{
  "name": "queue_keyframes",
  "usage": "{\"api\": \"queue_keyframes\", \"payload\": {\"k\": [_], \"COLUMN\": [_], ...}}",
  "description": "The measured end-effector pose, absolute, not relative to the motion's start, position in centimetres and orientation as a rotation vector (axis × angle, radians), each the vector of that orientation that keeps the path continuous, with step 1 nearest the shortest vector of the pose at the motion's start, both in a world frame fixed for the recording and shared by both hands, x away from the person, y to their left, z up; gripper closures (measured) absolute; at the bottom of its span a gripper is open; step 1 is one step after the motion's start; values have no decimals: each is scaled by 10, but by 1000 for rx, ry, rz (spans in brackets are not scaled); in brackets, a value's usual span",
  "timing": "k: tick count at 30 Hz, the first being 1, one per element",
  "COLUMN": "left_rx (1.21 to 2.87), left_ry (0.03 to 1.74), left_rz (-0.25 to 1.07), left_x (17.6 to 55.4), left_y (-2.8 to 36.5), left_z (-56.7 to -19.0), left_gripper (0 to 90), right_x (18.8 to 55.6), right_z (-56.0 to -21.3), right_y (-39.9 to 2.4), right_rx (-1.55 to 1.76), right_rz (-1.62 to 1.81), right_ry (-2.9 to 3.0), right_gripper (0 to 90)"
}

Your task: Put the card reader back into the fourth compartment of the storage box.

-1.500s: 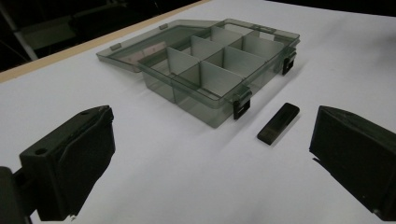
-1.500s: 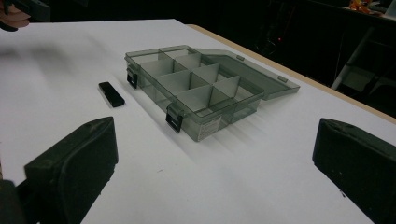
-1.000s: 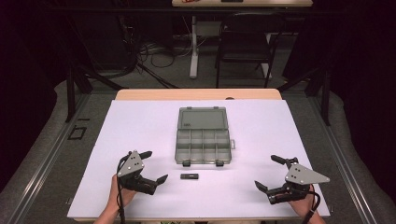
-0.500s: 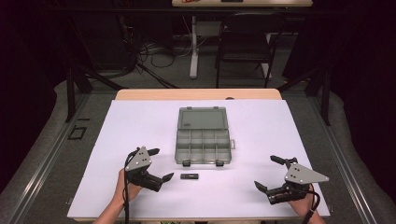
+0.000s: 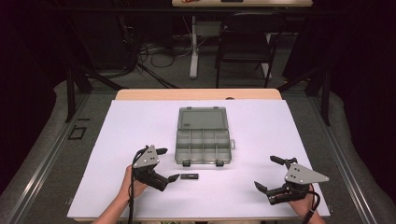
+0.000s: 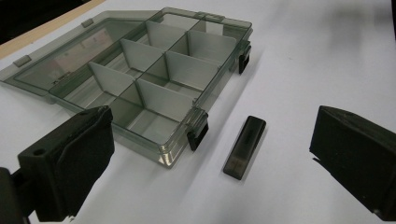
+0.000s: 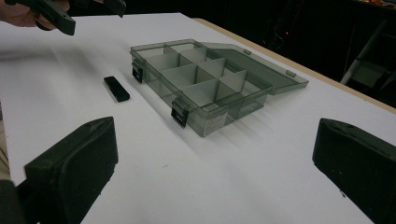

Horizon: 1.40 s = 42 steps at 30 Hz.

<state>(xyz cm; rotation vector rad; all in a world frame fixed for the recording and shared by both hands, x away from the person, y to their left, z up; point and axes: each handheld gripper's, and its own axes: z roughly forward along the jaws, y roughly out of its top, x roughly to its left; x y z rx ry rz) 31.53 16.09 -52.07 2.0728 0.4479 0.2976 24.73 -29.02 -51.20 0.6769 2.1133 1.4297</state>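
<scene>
USB stick [image 5: 189, 176] x1 lies by 1 open organizer box [image 5: 203, 135] w/ 8 compartments; left gripper [image 5: 168, 164] & right gripper [image 5: 268, 173] both spread.

stick [image 5: 189, 176] before box [image 5: 203, 135] | left tongs [image 5: 167, 165] just beside stick

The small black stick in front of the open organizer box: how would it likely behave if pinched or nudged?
The small black stick looks rigid and flat-sided, so it should slide rather than roll. It lies low on the white table, so the open left tool would probably need to pinch its narrow sides. It seems light.
</scene>
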Motion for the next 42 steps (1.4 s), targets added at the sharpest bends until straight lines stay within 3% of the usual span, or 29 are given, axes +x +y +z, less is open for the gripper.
{"api": "queue_keyframes", "payload": {"k": [19, 24, 25, 27, 28, 42], "left_rx": [2154, 2170, 2175, 2181, 2184, 2260], "left_ry": [331, 272, 250, 241, 234, 146], "left_rz": [221, 211, 203, 201, 197, 81], "left_x": [322, 321, 320, 320, 320, 337], "left_y": [143, 140, 140, 140, 140, 137], "left_z": [-530, -531, -532, -533, -534, -550], "left_gripper": [16, 85, 160, 162, 215, 487], "right_x": [249, 248, 249, 249, 249, 249], "right_z": [-513, -513, -513, -513, -513, -514], "right_y": [-290, -291, -291, -291, -291, -290], "right_rx": [677, 683, 683, 682, 679, 679], "right_rz": [1424, 1423, 1422, 1426, 1423, 1425], "right_ry": [2123, 2124, 2125, 2126, 2127, 2132], "right_gripper": [0, 0, 0, 0, 0, 0]}}
